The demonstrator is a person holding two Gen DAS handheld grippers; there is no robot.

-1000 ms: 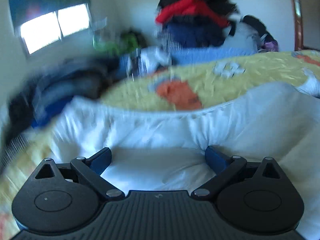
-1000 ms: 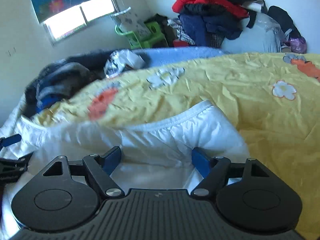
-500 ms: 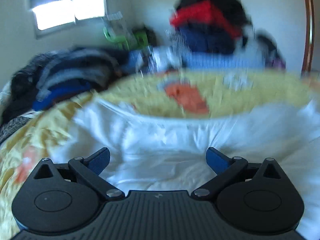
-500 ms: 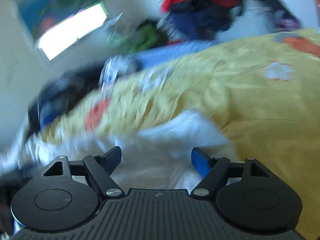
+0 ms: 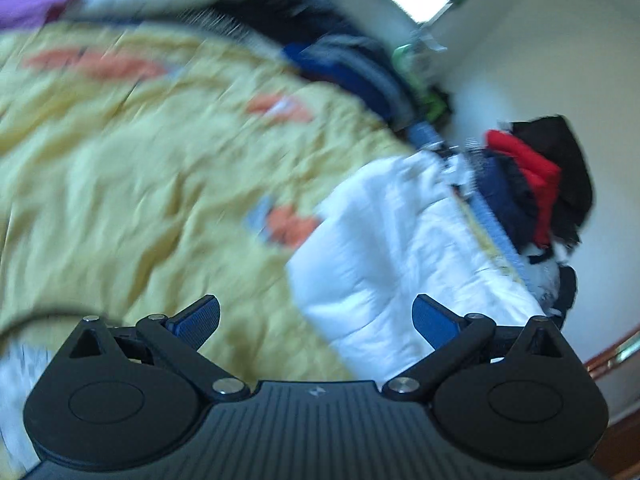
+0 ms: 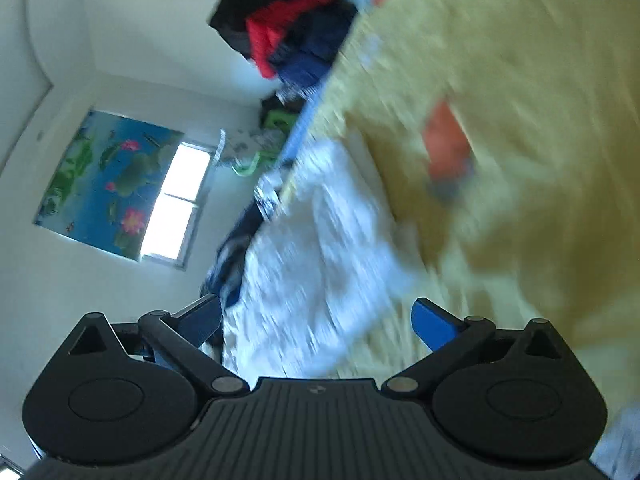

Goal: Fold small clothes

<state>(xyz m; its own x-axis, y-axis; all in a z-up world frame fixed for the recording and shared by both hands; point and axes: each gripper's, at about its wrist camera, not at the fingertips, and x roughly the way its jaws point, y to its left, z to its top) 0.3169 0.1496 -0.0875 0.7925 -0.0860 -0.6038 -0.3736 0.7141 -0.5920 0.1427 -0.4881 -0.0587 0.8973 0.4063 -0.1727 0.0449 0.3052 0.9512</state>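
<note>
A small white garment (image 5: 392,248) lies on the yellow flowered bedspread (image 5: 120,168); it also shows in the right wrist view (image 6: 316,264). My left gripper (image 5: 316,316) is open and empty, rolled sideways, with the garment's near edge between its blue fingertips. My right gripper (image 6: 316,320) is open and empty, rolled the other way, over the garment's near edge. Both views are blurred by motion.
A pile of red, navy and black clothes (image 5: 536,184) sits at the far side of the bed, also in the right wrist view (image 6: 288,36). Dark clothes (image 5: 344,64) lie along the bed's edge. A window (image 6: 172,208) and a flowered picture (image 6: 104,176) are on the wall.
Both grippers have rolled sharply sideways, in opposite directions, and stay open. The left view now shows the garment to the right, the right view shows it at the centre.
</note>
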